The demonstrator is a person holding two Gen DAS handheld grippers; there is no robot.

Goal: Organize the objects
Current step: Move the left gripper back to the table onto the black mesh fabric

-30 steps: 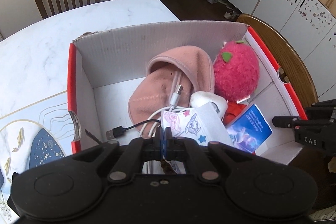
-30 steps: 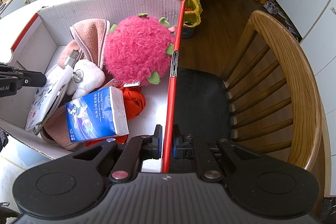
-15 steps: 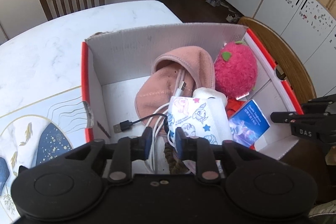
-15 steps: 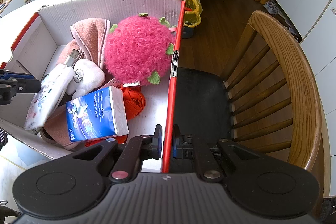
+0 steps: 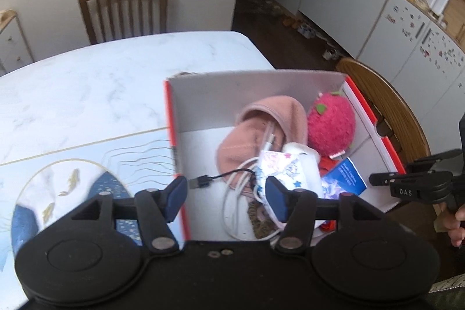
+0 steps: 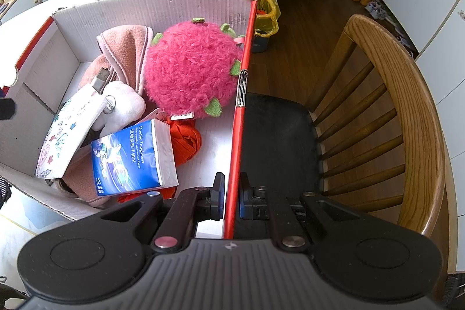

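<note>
We had just let go of the patterned pouch (image 5: pixel 286 169): our left tool (image 5: pixel 225 198) now stood spread and empty above the cardboard box (image 5: pixel 255 89) on the worktop (image 5: pixel 87 83), pouch inside. Our right tool (image 6: pixel 231 199) stayed pinched on the box's red edge.

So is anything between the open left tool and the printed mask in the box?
Nothing visible blocks it. The left tool is open just above the box, and the printed mask lies on top of the pile, over the white cable.
</note>
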